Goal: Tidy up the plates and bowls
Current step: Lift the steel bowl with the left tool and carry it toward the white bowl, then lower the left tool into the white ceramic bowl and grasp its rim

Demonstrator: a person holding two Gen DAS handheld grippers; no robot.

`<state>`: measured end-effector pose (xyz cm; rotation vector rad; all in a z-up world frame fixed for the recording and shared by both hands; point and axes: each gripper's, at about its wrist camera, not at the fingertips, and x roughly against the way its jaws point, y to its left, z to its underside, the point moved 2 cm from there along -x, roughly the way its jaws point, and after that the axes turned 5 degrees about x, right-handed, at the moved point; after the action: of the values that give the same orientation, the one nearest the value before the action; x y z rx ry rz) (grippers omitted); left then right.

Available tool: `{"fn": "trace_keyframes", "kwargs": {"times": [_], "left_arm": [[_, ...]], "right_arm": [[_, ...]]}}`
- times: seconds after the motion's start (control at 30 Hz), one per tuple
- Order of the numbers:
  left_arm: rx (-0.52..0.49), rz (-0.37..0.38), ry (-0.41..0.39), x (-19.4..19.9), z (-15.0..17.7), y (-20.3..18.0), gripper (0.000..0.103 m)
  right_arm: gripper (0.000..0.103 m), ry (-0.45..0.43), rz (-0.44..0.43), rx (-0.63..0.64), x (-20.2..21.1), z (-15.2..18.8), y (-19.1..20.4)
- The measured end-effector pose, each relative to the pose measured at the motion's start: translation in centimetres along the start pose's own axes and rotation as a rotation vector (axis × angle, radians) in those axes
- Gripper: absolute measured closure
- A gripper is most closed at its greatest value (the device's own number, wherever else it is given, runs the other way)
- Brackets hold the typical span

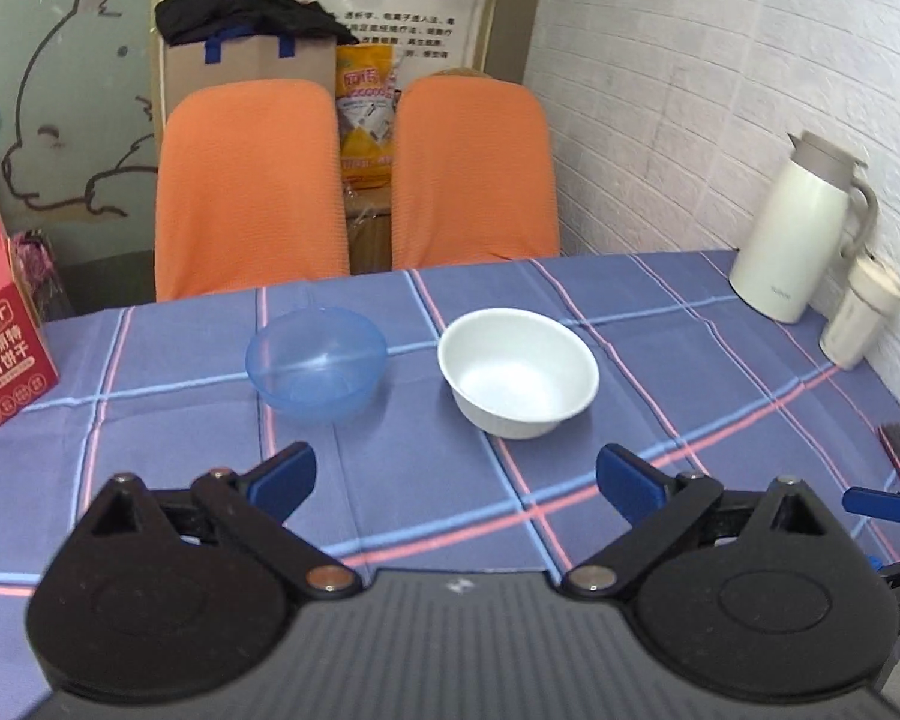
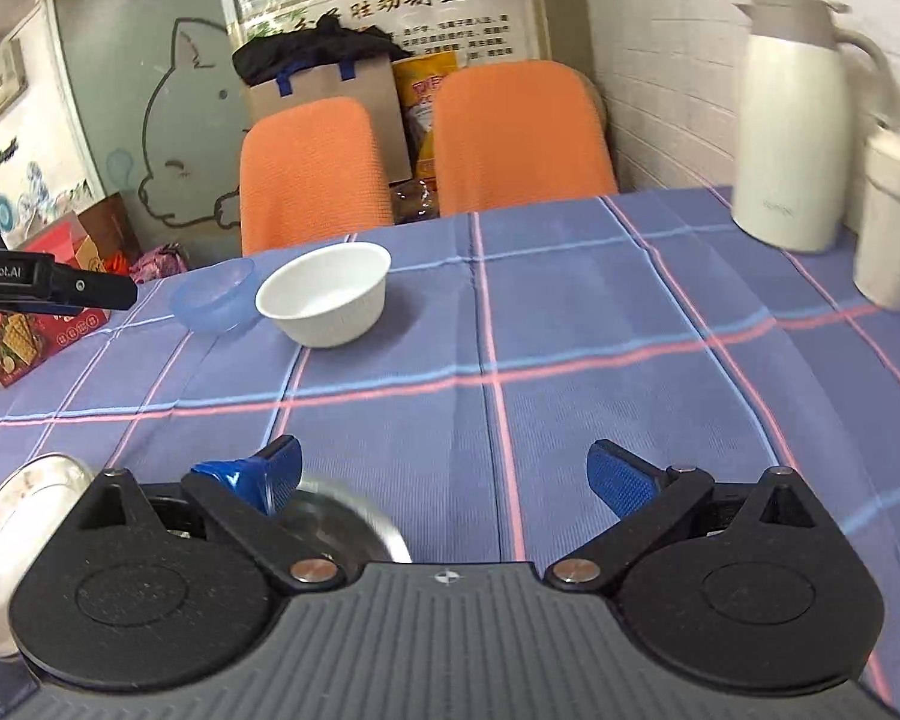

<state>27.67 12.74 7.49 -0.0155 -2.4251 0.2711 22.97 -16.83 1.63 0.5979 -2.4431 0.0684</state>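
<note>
Left gripper (image 1: 456,480) wide, empty; white bowl (image 1: 519,372) at 12 o'clock, blue bowl (image 1: 317,363) at 11, apart. Right gripper (image 2: 444,474) wide over steel plates (image 2: 12,534); left likely nearer the bowls.

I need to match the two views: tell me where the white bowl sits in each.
Left wrist: white bowl at centre, right of the blue bowl.
Right wrist: white bowl upper left, again right of the blue bowl.
Shared landmark: the white jug at the table's far right.
</note>
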Motion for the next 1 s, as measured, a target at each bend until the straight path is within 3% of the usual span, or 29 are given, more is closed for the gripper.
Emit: {"fn": "trace_keyframes", "kwargs": {"times": [0.13,0.37,0.57,0.73,0.8,0.93,1.0], "left_arm": [[0.024,0.012,0.022,-2.3,-1.3,0.4,0.005],[-0.017,0.001,0.057,-8.1,-4.4,-1.5,0.005],[-0.141,0.009,0.114,-14.1,-6.4,-3.8,0.005],[-0.244,0.127,0.221,-17.8,-7.3,-4.2,0.005],[-0.226,0.117,0.225,-18.7,-7.8,-3.5,0.005],[-0.154,0.171,0.267,-19.8,-8.0,-2.0,0.005],[-0.165,0.162,0.273,-20.1,-7.6,-1.9,0.005]], "right_arm": [[0.014,0.014,-0.031,0.048,-2.4,-1.7,0.4],[0.014,0.052,-0.065,0.159,-6.5,-4.3,0.8],[0.014,0.097,-0.117,0.244,-10.1,-5.8,1.0],[0.014,0.147,-0.14,0.275,-13.2,-6.2,1.1],[0.014,0.158,-0.151,0.293,-14.2,-6.2,1.2],[0.014,0.165,-0.183,0.297,-15.6,-6.6,1.6],[0.014,0.166,-0.197,0.305,-16.3,-6.7,1.9]]}}
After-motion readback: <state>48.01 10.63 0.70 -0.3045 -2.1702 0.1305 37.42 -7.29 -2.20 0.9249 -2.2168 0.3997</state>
